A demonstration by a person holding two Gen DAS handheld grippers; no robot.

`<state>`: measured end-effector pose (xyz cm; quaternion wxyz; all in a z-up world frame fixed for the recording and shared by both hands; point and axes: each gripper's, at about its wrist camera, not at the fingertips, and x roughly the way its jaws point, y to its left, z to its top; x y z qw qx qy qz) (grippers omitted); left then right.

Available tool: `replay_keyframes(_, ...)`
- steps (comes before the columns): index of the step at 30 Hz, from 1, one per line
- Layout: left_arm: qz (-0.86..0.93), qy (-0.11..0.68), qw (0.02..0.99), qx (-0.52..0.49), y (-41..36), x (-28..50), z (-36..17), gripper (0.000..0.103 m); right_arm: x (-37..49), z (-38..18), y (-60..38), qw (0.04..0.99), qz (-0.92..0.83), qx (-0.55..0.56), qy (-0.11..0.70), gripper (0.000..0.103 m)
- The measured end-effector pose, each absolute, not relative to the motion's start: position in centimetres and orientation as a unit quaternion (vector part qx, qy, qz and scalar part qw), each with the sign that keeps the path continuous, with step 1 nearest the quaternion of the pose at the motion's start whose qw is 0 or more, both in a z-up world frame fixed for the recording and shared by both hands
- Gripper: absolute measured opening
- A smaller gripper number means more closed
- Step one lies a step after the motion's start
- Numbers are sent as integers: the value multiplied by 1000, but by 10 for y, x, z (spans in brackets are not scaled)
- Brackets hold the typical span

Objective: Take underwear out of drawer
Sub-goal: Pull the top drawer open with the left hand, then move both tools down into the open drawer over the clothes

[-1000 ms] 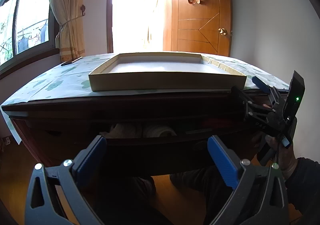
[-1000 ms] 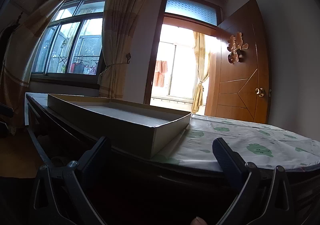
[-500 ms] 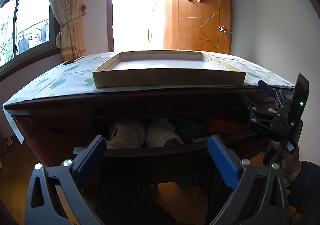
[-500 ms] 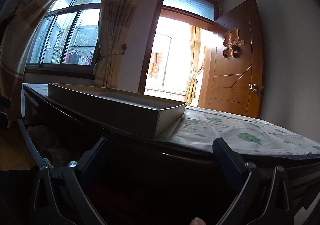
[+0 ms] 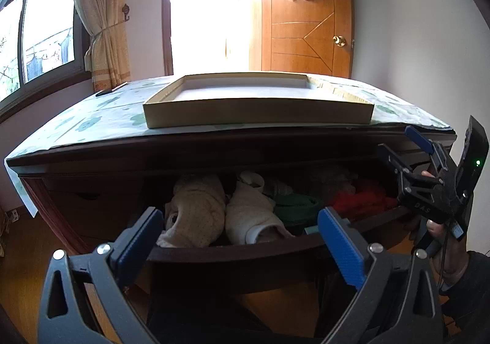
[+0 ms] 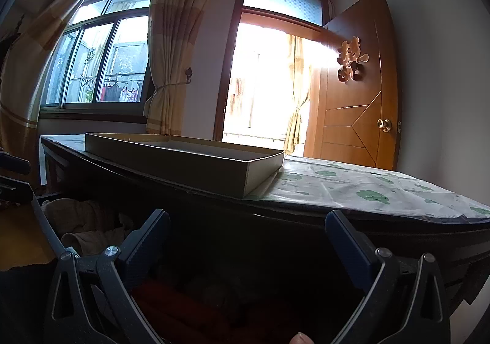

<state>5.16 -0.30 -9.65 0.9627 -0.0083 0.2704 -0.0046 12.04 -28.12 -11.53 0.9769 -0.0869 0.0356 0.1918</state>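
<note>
So the drawer [image 5: 245, 249] of the dark wooden bench [image 5: 214, 148] is pulled out and you can see right into it. The underwear [image 5: 196, 212] is inside the drawer: two cream rolled-up pieces sit side by side toward the drawer's left half, touching each other, then a green piece [image 5: 294, 206] just right of them and a red one [image 5: 361, 197] further toward the drawer's right end. Nothing's been lifted out. The left claw [image 5: 242, 236] hangs just in front of the drawer's front edge with its blue pads spread wide, holding nothing. The right claw [image 5: 404, 145] is up at the drawer's right end, held in a hand [image 5: 444, 246] with a dark sleeve; from its own camera its fingers [image 6: 147, 240] are wide apart too and empty, with the red fabric dim and dark below them. On the bench top above the drawer there's a green-patterned sheet [image 5: 92, 120] and a shallow cardboard tray [image 5: 257, 111] sitting roughly over the drawer's middle. Behind that, a bright doorway and an open wooden door [image 5: 306, 22].
</note>
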Motion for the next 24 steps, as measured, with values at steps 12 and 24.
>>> replay_keyframes(12,-9,279,960,-6,-6,52,-97,103,106,-116,-283,977,187,-87,56,102)
replay_keyframes(24,-8,283,959,-5,-7,52,-97,103,94,-117,-280,974,177,-104,92,102)
